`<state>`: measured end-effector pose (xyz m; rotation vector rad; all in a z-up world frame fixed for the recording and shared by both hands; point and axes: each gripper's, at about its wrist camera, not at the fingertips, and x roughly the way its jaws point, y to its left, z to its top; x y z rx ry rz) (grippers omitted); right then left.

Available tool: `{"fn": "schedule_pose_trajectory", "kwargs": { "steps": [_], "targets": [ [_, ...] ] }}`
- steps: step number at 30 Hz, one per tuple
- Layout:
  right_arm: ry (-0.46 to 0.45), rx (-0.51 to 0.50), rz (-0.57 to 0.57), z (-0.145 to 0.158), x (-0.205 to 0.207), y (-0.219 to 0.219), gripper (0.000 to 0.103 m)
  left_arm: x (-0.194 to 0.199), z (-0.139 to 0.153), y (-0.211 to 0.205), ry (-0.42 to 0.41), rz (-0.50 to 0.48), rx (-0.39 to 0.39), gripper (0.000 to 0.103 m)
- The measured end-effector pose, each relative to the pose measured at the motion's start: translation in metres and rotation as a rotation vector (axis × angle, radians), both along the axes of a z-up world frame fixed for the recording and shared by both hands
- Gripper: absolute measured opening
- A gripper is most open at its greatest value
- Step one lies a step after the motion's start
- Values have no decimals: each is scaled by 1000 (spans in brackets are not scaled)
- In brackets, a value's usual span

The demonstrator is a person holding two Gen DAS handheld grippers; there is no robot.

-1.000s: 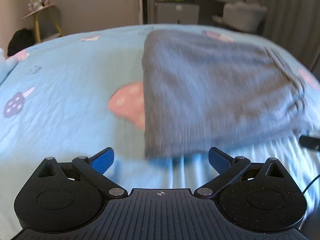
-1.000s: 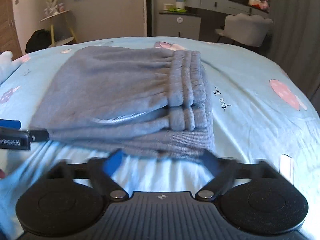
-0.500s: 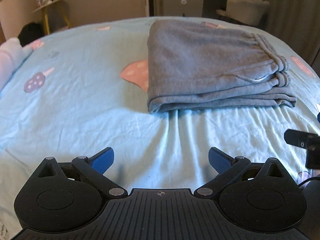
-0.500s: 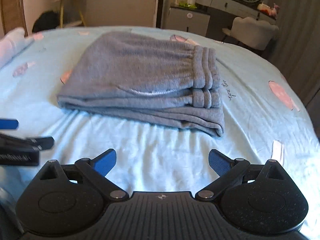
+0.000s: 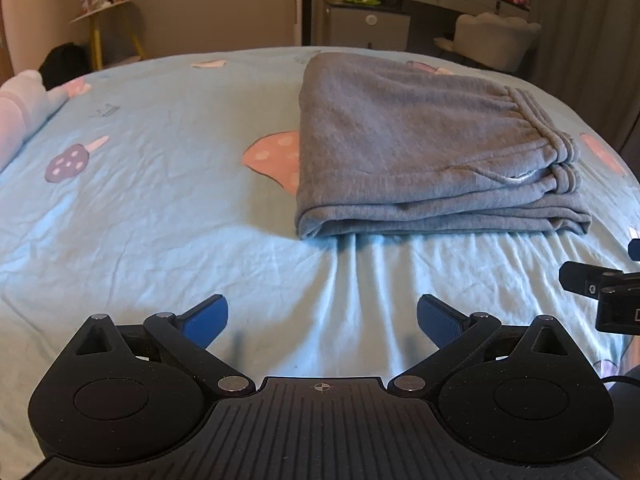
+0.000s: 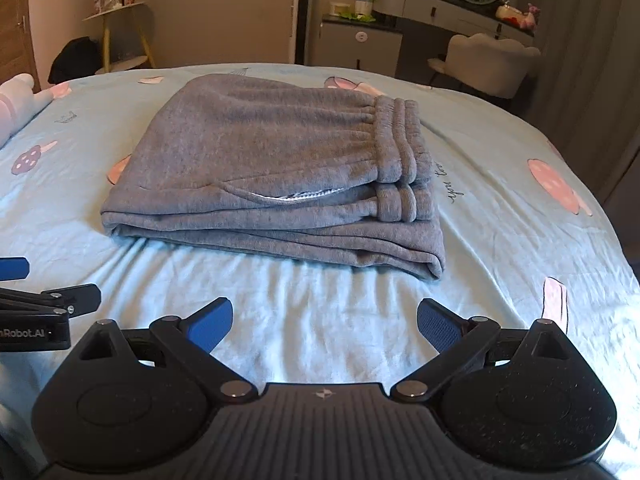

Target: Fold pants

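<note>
Grey sweatpants (image 5: 420, 152) lie folded in a flat stack on the light blue bed sheet (image 5: 140, 208), waistband to the right. They also show in the right wrist view (image 6: 272, 176), with the elastic waistband (image 6: 404, 168) at the right side. My left gripper (image 5: 322, 318) is open and empty, over the sheet, short of the stack's near edge. My right gripper (image 6: 325, 320) is open and empty, also short of the stack. Each gripper's tip shows at the edge of the other's view, the right gripper (image 5: 600, 292) and the left gripper (image 6: 44, 300).
The sheet has mushroom prints (image 5: 276, 156) and wrinkles near the stack. A pink and white pillow (image 5: 20, 112) lies at the far left. Beyond the bed stand a yellow-legged side table (image 6: 120, 36), a dresser (image 6: 400, 28) and a pale chair (image 6: 488, 64).
Both grippers have drawn back toward me from the folded pants, which now look smaller and farther off. The pants have stayed in place.
</note>
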<state>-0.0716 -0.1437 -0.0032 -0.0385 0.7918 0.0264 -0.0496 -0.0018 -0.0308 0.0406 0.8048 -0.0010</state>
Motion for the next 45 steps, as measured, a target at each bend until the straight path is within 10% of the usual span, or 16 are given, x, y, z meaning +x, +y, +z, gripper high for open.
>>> {"fn": "schedule_pose_trajectory", "kwargs": {
  "steps": [45],
  "targets": [
    [28, 39, -22, -8, 5, -4, 99, 5, -6, 1, 23, -7, -38, 103]
  ]
}}
